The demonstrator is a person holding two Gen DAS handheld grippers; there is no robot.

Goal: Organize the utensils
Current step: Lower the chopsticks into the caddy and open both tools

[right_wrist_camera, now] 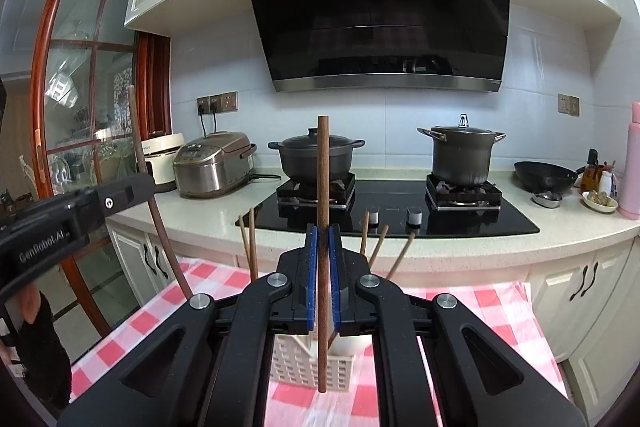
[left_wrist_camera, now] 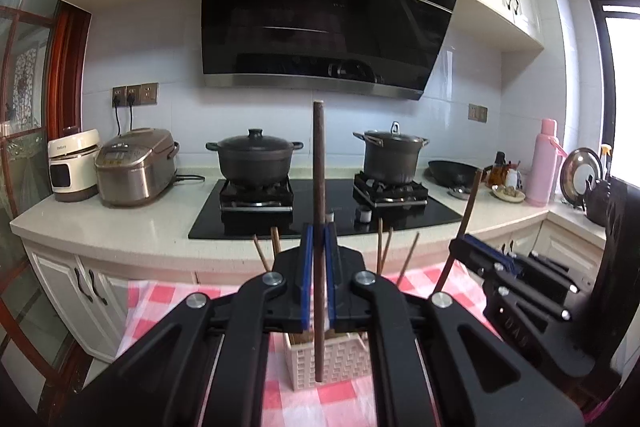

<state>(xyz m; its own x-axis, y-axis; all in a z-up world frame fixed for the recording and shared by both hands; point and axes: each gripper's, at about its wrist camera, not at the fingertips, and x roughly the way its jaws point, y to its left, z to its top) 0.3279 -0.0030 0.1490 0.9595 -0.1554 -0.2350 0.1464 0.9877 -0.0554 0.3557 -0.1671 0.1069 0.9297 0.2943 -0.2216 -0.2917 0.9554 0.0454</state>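
Left gripper [left_wrist_camera: 319, 247] clenched on upright chopstick [left_wrist_camera: 319, 187]; right gripper [right_wrist_camera: 324, 251] clenched on second chopstick [right_wrist_camera: 323, 187]; both above white utensil basket [left_wrist_camera: 340, 363] on checked cloth [left_wrist_camera: 160, 303]

Home kitchen: stove [left_wrist_camera: 324, 205], range hood [left_wrist_camera: 328, 7].
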